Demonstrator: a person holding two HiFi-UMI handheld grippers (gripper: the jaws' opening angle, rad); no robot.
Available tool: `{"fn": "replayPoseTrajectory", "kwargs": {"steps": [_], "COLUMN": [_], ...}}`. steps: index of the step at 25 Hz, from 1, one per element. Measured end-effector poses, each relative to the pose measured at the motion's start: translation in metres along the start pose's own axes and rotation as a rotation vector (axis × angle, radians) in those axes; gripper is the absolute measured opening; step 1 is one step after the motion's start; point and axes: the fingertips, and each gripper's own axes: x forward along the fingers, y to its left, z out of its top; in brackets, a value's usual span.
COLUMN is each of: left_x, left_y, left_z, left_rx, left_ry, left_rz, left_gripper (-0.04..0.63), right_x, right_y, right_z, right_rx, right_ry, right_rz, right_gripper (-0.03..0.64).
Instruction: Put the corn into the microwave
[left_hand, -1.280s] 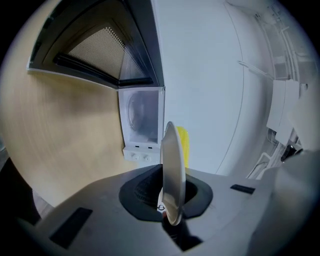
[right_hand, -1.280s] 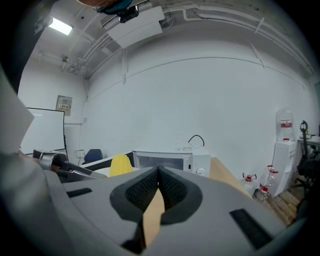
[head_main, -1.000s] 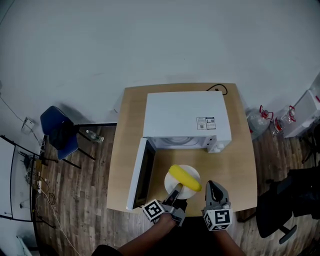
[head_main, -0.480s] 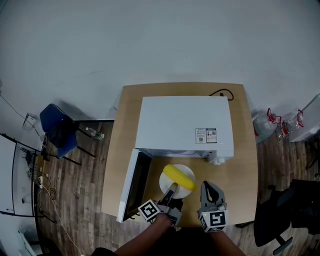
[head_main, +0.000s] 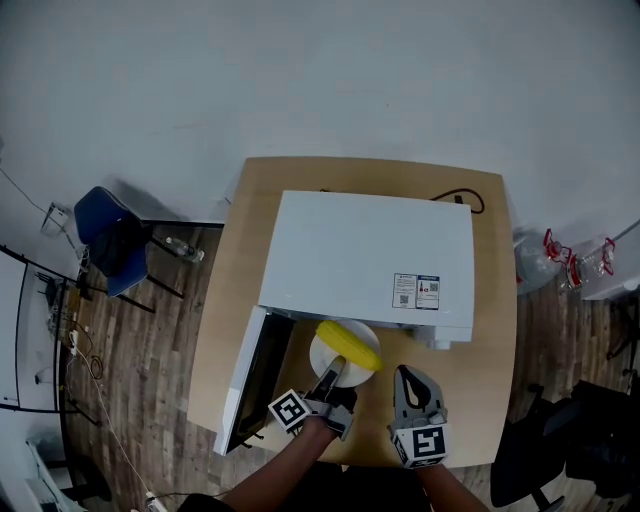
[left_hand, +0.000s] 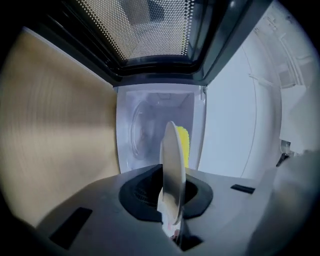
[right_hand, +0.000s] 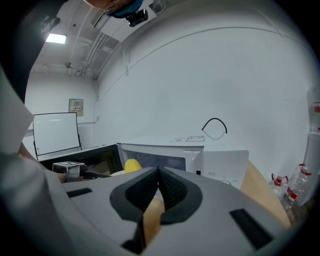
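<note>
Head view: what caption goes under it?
Left gripper holds the plate with corn at the open microwave; right gripper empty beside it.

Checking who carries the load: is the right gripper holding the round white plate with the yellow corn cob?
No, the left gripper clamps the round white plate by its rim, while the right gripper is shut, empty.

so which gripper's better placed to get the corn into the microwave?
The left gripper. Its jaws are shut on the rim of the plate carrying the corn, right at the open microwave mouth. The right gripper is shut on nothing, off to the side of the opening.
</note>
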Motion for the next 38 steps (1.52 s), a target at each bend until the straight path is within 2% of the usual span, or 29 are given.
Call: {"fn": "replayPoseTrajectory", "kwargs": {"steps": [11,14,22,26,33,38], "left_x": [0.033,0.041,0.054,0.059,0.064,0.073], "left_y": [0.036,0.044,0.063,0.067,0.074,0.076], "left_z": [0.018,0.025,0.037,0.04,0.045,0.048], "left_rx": [0.022,-0.003,-0.004,-0.011,-0.008,-0.024], "left_ry": [-0.014,-0.034,-0.053,-0.064,-0.088,-0.093], "left_rz": [0.009,0.013,0.031,0.041,0.065,0.048], "left_gripper": [0.018,0.018,0.018,0.018,0.018,0.018], "right_x": [0.03,0.033,0.034,0.029,0.017,0.014], "right_y": [0.007,0.009,0.004,0.0,-0.006,-0.008], "right_z": [-0.014,-0.017,-0.014,-0.006,-0.018,-0.025], "right_rx": [-0.005,-0.007,0.006,0.002,0.007,0.017], "right_ry": [0.044,0.058,0.036,-0.012,0.023,0.025], "right_rz": [0.066,0.073,0.084,0.088,0.079,0.076], "right_gripper": [0.06,0.06,0.06,0.06,0.06,0.06]}}
